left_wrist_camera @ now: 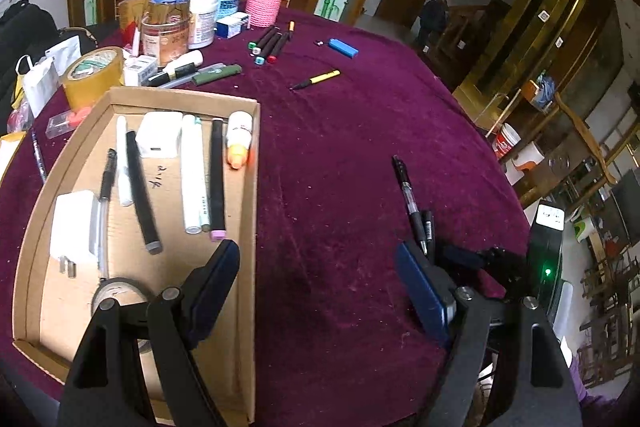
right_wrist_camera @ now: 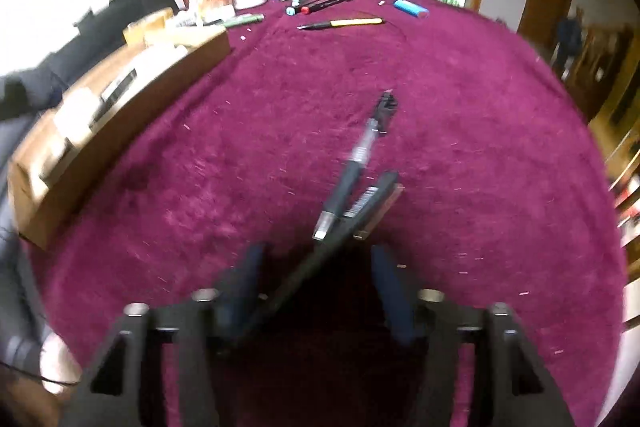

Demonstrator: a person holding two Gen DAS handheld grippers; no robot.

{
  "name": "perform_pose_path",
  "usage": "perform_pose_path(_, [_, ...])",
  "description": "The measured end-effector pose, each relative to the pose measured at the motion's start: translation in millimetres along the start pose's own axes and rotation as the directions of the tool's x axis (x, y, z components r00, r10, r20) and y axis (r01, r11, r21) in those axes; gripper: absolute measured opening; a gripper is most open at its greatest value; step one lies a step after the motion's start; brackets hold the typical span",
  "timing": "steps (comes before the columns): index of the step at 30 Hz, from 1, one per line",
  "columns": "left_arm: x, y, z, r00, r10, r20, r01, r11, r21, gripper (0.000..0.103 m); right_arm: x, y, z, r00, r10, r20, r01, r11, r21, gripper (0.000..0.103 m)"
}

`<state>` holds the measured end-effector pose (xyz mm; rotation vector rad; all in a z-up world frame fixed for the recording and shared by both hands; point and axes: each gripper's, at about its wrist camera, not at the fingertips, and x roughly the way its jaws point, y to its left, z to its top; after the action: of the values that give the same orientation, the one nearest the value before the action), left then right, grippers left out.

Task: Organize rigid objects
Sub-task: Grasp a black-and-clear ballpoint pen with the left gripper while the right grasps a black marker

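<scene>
A shallow cardboard tray [left_wrist_camera: 250,195] on the purple cloth holds white chargers, markers, pens, a small orange-tipped bottle and a tape roll. My left gripper [left_wrist_camera: 316,251] hangs open over the tray's right wall, with nothing between its fingers. In the right wrist view a clear-and-black gel pen [right_wrist_camera: 352,163] and a black marker [right_wrist_camera: 360,211] lie crossed on the cloth. My right gripper [right_wrist_camera: 316,259] straddles the marker's near end; its blurred pads stand apart from it. Both pens, gel pen [left_wrist_camera: 408,195] and marker [left_wrist_camera: 429,227], show at the right of the left wrist view.
Farther back lie a yellow-and-black pen [left_wrist_camera: 318,79], a blue lighter [left_wrist_camera: 343,47] and a bunch of dark markers [left_wrist_camera: 270,45]. Jars, a pink knitted flask [left_wrist_camera: 264,1] and a tape roll [left_wrist_camera: 94,75] crowd the far left. The table edge curves away at the right.
</scene>
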<state>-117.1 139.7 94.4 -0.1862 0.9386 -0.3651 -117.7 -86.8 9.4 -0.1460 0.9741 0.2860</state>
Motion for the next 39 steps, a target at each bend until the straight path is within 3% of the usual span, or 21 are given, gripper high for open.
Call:
perform_pose_path(1, [1,-1,0,1.000,-0.003,-0.001,0.003,1.000,0.001,0.080,-3,-10,-1,1.000,-0.006,-0.005,0.006,1.000,0.023,0.023])
perform_pose_path(3, [6,-3,0,1.000,-0.017,-0.009,0.017,1.000,0.000,0.080,-6,-33,-3,0.999,-0.048,-0.007,0.048,0.997,0.062,0.015])
perform_pose_path(9, [21,-9,0,0.997,-0.063,-0.046,0.062,0.998,-0.024,0.080,-17,-99,-12,0.998,-0.070,-0.009,0.070,0.968,0.240,0.015])
perform_pose_path(14, [39,-31,5,0.993,-0.096,-0.074,0.096,0.995,-0.006,0.080,-23,-107,-17,0.999,0.013,0.039,-0.024,0.951,0.307,0.016])
perform_pose_path(15, [44,-35,6,0.992,-0.097,-0.080,0.097,0.995,-0.002,0.080,-21,-102,-14,0.999,0.014,0.044,-0.026,0.954,0.297,0.021])
perform_pose_path(17, [53,-44,8,0.991,-0.097,-0.093,0.098,0.995,0.004,0.080,-22,-92,-11,0.998,0.010,0.058,-0.025,0.965,0.261,0.043])
perform_pose_path(18, [57,-47,8,0.990,-0.095,-0.100,0.096,0.995,0.007,0.080,-20,-88,-8,0.998,0.000,0.067,-0.017,0.969,0.245,0.058])
perform_pose_path(19, [59,-49,9,0.990,-0.093,-0.104,0.095,0.995,0.010,0.080,-17,-86,-4,0.997,-0.014,0.076,-0.004,0.973,0.230,0.063])
perform_pose_path(21, [68,-58,9,0.990,-0.083,-0.116,0.087,0.996,0.026,0.080,-13,-82,3,0.995,-0.041,0.086,0.024,0.981,0.194,0.065])
perform_pose_path(26, [98,-85,12,0.986,-0.056,-0.155,0.070,0.994,0.088,0.080,6,-85,13,1.000,0.011,0.011,-0.012,0.987,0.158,0.066])
perform_pose_path(27, [105,-89,12,0.986,-0.051,-0.162,0.067,0.993,0.095,0.080,7,-82,14,1.000,0.008,0.002,-0.009,0.991,0.133,0.060])
perform_pose_path(29, [118,-97,14,0.983,-0.041,-0.180,0.060,0.993,0.100,0.080,8,-78,15,0.998,-0.065,-0.012,0.066,0.995,0.079,0.038])
perform_pose_path(31, [131,-104,16,0.980,-0.049,-0.194,0.070,0.992,0.102,0.080,7,-83,15,0.998,-0.060,-0.024,0.061,0.995,0.077,0.012])
perform_pose_path(35, [152,-124,19,0.984,0.027,-0.173,0.006,0.982,0.188,0.080,-1,-109,5,0.996,-0.085,-0.026,0.087,0.986,0.144,0.011])
perform_pose_path(39, [186,-158,17,0.976,0.099,-0.194,-0.028,0.940,0.340,0.081,-6,-126,-3,0.998,-0.058,-0.014,0.059,0.979,0.197,0.012])
